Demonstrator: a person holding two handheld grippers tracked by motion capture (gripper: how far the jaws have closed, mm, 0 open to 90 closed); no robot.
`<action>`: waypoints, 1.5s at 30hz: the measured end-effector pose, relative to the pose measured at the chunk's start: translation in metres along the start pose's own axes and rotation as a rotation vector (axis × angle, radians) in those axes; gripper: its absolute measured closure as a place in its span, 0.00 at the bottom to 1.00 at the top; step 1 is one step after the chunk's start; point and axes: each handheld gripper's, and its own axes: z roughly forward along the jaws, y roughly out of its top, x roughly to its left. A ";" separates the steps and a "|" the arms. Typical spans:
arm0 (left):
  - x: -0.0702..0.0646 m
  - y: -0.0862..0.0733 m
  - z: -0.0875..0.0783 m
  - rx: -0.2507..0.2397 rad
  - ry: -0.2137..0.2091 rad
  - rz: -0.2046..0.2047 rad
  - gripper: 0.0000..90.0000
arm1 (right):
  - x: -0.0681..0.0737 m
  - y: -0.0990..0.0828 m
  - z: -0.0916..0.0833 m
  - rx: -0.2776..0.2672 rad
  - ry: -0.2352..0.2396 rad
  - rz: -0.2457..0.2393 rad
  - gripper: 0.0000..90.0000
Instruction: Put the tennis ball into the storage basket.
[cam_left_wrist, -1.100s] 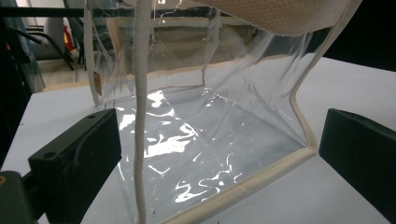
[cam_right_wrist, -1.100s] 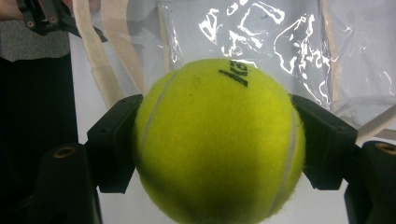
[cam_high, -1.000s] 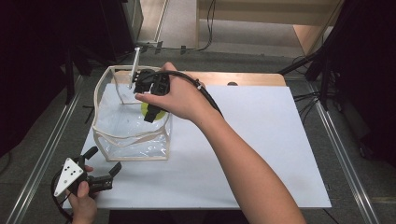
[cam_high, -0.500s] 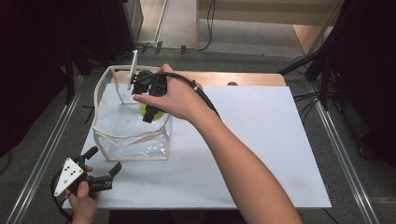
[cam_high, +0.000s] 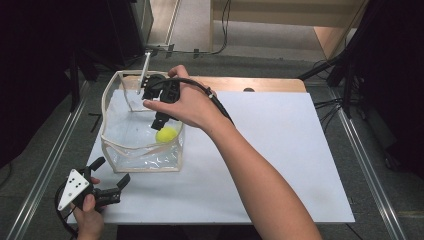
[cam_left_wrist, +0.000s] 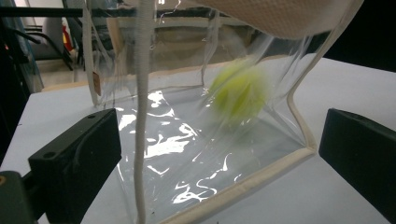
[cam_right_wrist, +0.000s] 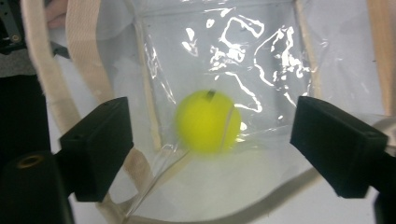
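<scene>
The right gripper (cam_high: 161, 120) is held over the clear tote bag (cam_high: 142, 150), jaws apart above a tennis ball (cam_right_wrist: 208, 121); the left gripper (cam_high: 111, 178) is rested on the surface (cam_high: 280, 150), jaws apart.

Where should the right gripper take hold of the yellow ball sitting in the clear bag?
Grip the yellow ball across its widest part, coming straight down through the clear bag's open top. The bag's walls close off every side, and the ball is round, so any opposing pair of sides should do. The right gripper is already above it, open, one of its fingers on either side.
</scene>
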 end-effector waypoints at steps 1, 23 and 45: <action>0.000 0.000 0.000 -0.001 0.000 -0.002 0.00 | 0.000 -0.001 -0.002 -0.004 -0.005 0.003 0.12; 0.000 0.000 0.000 0.006 0.001 0.006 0.00 | 0.004 -0.031 -0.019 -0.041 -0.044 0.023 0.00; -0.001 0.000 0.001 0.009 0.001 0.010 0.00 | 0.013 -0.060 -0.014 -0.046 -0.056 0.038 0.00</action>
